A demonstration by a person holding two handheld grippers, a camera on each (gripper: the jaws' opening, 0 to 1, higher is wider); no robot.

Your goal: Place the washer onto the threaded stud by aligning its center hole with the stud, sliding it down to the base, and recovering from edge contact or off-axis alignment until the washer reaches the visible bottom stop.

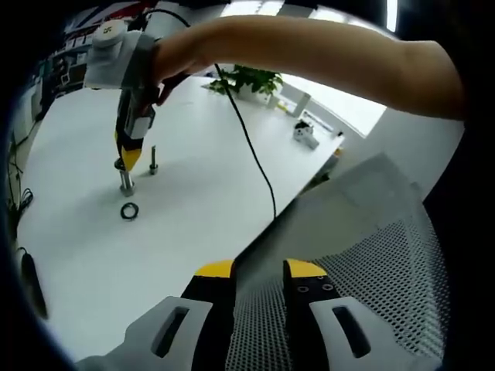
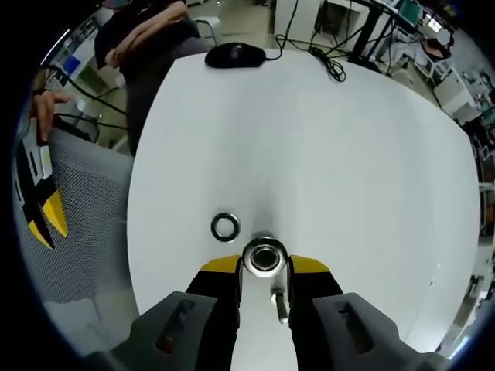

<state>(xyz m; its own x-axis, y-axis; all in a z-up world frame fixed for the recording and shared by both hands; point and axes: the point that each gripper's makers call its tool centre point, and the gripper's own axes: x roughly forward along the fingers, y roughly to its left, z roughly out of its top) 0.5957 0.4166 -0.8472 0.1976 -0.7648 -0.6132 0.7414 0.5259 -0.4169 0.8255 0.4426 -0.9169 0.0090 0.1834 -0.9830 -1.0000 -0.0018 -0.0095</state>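
Left gripper view: the left claw (image 1: 259, 272) hangs narrowly parted and empty off the worktop (image 1: 193, 193) edge; the right claw (image 1: 129, 158) stands over the stud (image 1: 124, 180), a washer (image 1: 129, 210) lying beside it.

Right gripper view: the right claw (image 2: 264, 267) pinches a ring (image 2: 264, 257) end-on; tilted, it could catch the threads and jam.

Both views are brightly and evenly lit. In the left gripper view, daylight is admitted through blown-out windows (image 1: 340, 97) beyond the far edge of the white table (image 1: 193, 185); only soft, faint shadows are cast there. Strong fisheye bending is seen at the table's edges, and mild blur toward both rims.
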